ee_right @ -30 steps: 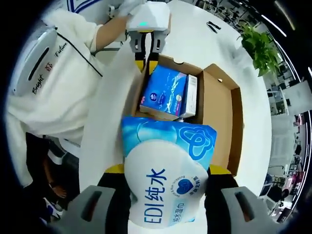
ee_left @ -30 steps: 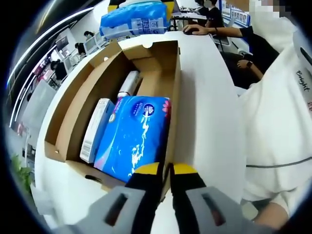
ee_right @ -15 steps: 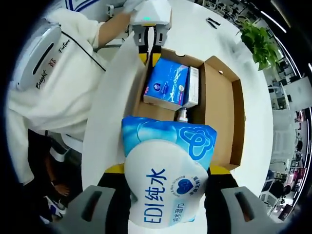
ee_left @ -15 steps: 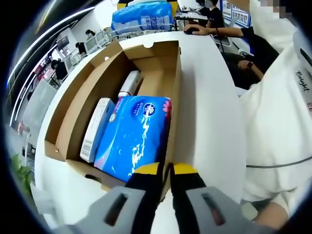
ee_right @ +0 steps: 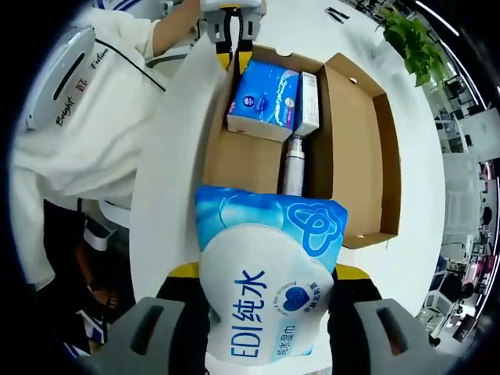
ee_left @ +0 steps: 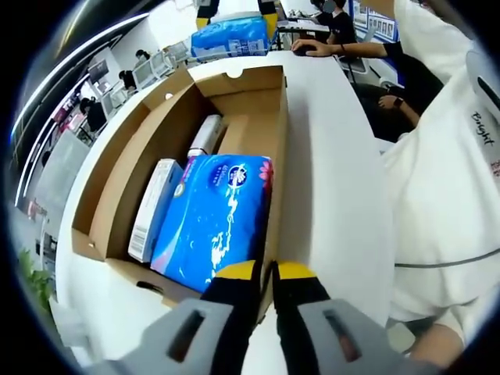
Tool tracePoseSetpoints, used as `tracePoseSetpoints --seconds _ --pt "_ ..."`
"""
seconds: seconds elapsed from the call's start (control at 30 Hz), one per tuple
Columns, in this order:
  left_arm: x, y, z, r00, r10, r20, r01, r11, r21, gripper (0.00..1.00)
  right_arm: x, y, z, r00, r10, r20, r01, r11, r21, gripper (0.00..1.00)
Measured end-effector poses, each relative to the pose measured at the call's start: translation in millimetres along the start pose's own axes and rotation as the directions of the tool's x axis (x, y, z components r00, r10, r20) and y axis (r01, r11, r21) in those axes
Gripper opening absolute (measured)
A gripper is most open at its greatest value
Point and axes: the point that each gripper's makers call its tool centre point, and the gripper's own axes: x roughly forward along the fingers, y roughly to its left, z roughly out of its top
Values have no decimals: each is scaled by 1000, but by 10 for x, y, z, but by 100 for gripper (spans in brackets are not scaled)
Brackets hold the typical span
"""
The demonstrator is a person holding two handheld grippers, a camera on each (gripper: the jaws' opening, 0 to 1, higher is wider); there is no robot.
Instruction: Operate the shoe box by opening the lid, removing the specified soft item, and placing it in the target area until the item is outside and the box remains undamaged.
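Wipes (ee_right: 266,289) clamped in our right gripper (ee_right: 262,285); left gripper (ee_left: 264,273) pinches the box (ee_left: 277,141) wall just ahead. We carry level, set down gently.

An open-plan office is indicated: desks with monitors (ee_left: 144,70) are seen at upper left, a seated person (ee_left: 344,31) at a mouse at top right.

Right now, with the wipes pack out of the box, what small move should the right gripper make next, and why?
Probably carry the blue-and-white soft wipes pack sideways over bare white table and lower it. The right gripper holds it above the open brown cardboard shoe box, while the left gripper pinches the box wall, steadying it.
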Motion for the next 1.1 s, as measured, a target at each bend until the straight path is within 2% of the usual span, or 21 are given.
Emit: tracePoseSetpoints --seconds 0.1,0.13,0.23,0.33,0.43,0.5,0.6,0.9,1.1 --pt "2 1 -1 1000 4 -2 -4 1000 6 7 -29 41 -43 1000 2 4 -2 1000 10 59" --pt "3 0 -4 1000 6 -6 -6 1000 11 8 -34 66 -60 1000 10 21 -10 999 -30 59" --pt "9 -7 -6 1000 16 -12 -15 1000 21 8 -32 80 -145 999 15 31 -15 1000 -1 59" --pt "-5 7 0 1000 9 13 -9 1000 6 8 22 83 -286 1000 5 2 -5 1000 17 60" --pt "-3 7 2 1000 5 12 -5 1000 6 8 58 86 -443 1000 15 -27 -14 999 43 60" --pt "-2 10 1 1000 7 7 -7 1000 5 8 86 84 -523 999 17 -32 -16 999 44 60" --pt "-1 11 1 1000 12 6 -12 1000 2 8 104 43 -621 1000 1 -30 2 996 94 60" --pt "0 13 3 1000 24 3 -24 1000 9 8 150 124 -749 999 13 -36 -10 996 93 60" --pt "0 14 5 1000 22 4 -22 1000 8 8 156 127 -828 998 4 -65 2 996 91 59"
